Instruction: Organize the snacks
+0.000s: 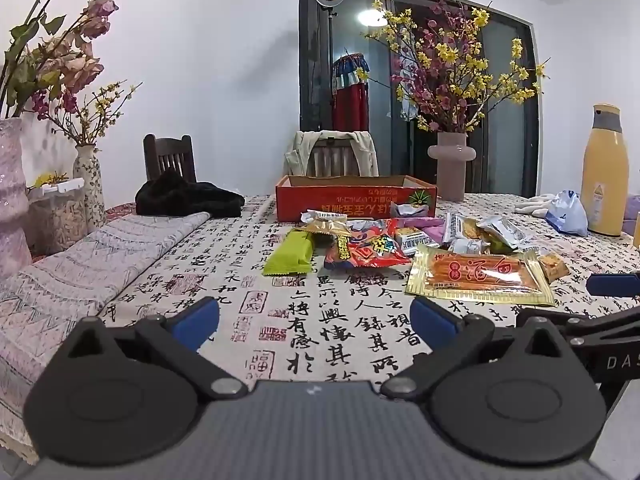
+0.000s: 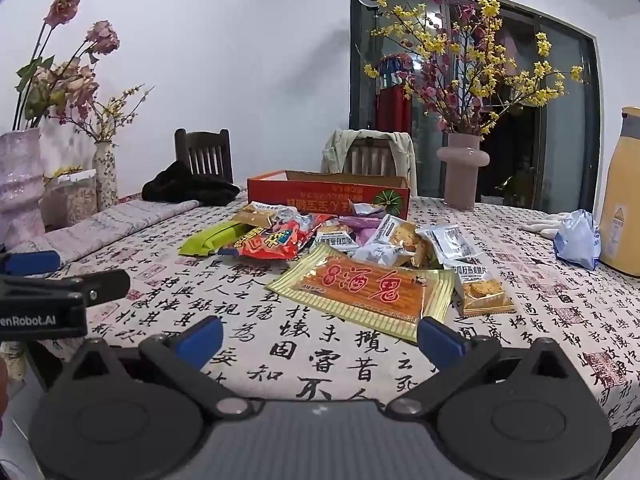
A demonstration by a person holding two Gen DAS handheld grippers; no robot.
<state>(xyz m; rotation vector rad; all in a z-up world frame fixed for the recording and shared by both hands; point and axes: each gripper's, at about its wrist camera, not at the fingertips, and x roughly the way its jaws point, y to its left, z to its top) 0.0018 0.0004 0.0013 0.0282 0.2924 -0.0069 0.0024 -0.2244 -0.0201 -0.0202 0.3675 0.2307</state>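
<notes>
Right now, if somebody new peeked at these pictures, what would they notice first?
Probably the pile of snack packets heaped mid-table on the calligraphy tablecloth, with the big gold-and-orange packet lying nearest. Just behind the pile sits an open red cardboard box. To the right, a pink vase bursts with yellow and purple blossoms.

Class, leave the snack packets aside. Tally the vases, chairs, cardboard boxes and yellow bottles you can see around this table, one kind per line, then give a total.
Vases: 3
Chairs: 2
Red cardboard box: 1
Yellow bottle: 1
Total: 7
</notes>
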